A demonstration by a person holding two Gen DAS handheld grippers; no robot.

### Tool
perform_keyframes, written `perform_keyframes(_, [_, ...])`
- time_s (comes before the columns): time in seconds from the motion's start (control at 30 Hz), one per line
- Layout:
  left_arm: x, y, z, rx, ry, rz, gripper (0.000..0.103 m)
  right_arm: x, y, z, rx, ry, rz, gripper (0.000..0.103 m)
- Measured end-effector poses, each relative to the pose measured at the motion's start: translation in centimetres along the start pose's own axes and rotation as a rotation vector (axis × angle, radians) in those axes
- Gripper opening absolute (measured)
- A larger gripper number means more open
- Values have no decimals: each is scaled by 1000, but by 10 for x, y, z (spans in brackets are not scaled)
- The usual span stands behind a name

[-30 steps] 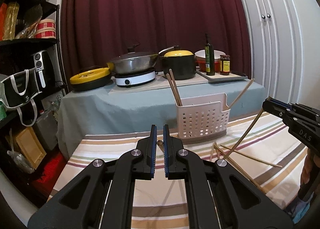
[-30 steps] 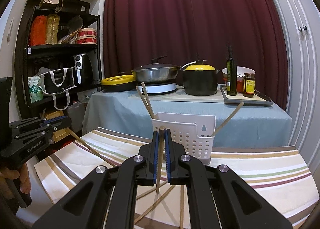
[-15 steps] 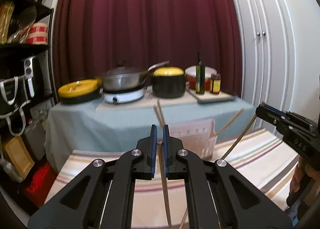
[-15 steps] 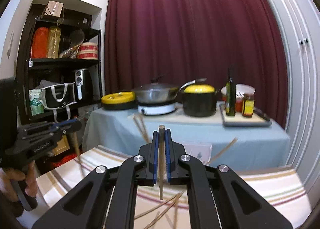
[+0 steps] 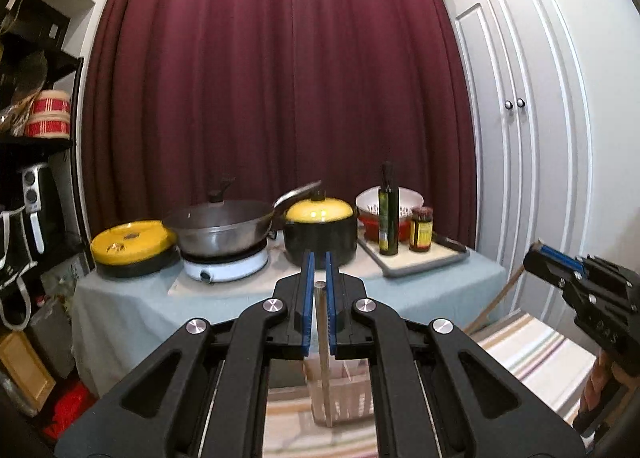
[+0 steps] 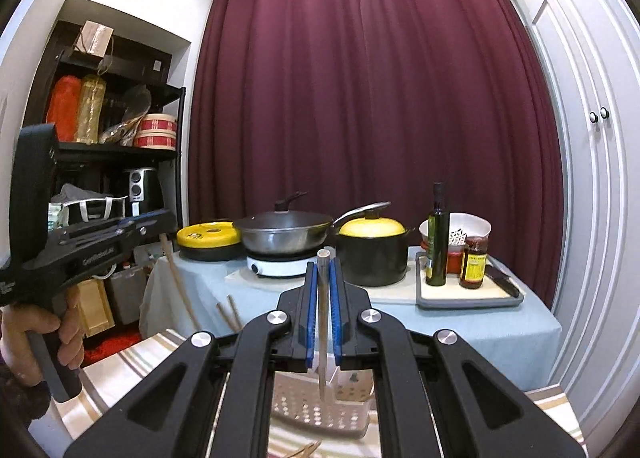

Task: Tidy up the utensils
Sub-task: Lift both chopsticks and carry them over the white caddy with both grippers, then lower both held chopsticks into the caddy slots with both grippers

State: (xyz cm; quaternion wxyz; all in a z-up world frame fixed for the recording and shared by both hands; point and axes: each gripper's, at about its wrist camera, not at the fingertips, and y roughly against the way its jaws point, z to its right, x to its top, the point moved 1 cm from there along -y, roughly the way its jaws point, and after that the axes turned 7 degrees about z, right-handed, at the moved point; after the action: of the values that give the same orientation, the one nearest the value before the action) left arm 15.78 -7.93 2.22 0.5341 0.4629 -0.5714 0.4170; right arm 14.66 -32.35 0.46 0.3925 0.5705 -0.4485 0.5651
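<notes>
Left gripper and right gripper each clamp one upright chopstick, poised above the perforated utensil basket for vertical insertion.

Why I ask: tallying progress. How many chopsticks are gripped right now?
2: one chopstick upright in the left gripper, a second chopstick in the right gripper.

Open air lies ahead of both raised grippers — the white basket sits low beneath them, two chopsticks jutting from its left end; pots crowd the table behind.
</notes>
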Motion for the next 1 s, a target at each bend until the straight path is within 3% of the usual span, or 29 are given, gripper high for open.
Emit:
perform_keyframes(0.57, [29,-85,25,39,-78,76,6,-3,-55,32,-1,5,-14,7])
perform_keyframes(0.73, [16,-100,28,62,-114,84,6,-16,-66,36,-3,2,-38,7])
perform_keyframes(1.0, [-21,-118,21,47,-89,10,6,-43,-86,33,20,-10,-117,7])
